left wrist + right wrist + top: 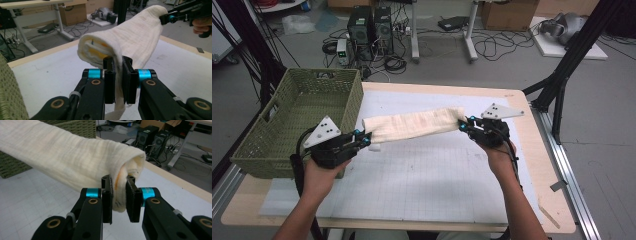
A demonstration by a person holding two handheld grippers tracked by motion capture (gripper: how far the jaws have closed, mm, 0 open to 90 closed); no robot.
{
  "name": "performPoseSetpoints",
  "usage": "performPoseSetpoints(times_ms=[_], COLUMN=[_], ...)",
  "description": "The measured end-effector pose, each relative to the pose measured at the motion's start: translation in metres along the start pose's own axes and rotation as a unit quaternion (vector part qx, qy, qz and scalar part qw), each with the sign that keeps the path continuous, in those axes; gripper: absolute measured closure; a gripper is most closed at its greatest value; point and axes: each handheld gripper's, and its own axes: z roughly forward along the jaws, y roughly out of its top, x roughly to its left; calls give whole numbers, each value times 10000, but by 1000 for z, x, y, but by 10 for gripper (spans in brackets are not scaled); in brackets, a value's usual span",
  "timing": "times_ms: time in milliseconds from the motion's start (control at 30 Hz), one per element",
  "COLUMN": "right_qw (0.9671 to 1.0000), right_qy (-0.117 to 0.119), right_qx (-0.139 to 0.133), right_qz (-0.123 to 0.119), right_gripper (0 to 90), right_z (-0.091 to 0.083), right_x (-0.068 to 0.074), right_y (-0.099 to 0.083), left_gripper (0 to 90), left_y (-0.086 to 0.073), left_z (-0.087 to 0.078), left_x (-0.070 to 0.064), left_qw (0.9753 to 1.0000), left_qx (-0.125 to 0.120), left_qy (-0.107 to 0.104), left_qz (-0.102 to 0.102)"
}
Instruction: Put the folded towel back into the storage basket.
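We hold the folded cloth point(414, 124) in the air, just right of the basket point(297, 112), stretched between both grippers. The left gripper point(118, 75) pinches one end, the right gripper point(118, 195) pinches the other end. We judge the folding is done; what remains is to lay it into the basket.

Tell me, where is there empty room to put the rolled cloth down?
The white mat is bare in front of the cloth, between the left gripper and right gripper. The green basket looks empty too. The mat strip behind the cloth is bare but narrower. It is crowded at the cloth ends, where the grippers clamp.
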Motion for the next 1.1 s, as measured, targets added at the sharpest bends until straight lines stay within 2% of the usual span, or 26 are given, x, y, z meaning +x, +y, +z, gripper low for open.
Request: performPoseSetpoints(times_ms=[267, 467, 1100], right_qw=[9998, 9993, 9962], right_qy=[41, 112, 374], right_qx=[5, -30, -22], right_qz=[-215, -354, -780], right_gripper=[787, 787, 787], right_z=[21, 41, 113], right_x=[4, 13, 48], right_y=[26, 45, 102], left_gripper=[822, 822, 822], left_y=[6, 7, 0], left_z=[-21, -39, -90], left_x=[6, 13, 38], left_qw=[9998, 9993, 9961], left_qx=[-101, -198, -353], left_qy=[134, 296, 803], left_qz=[82, 93, 37])
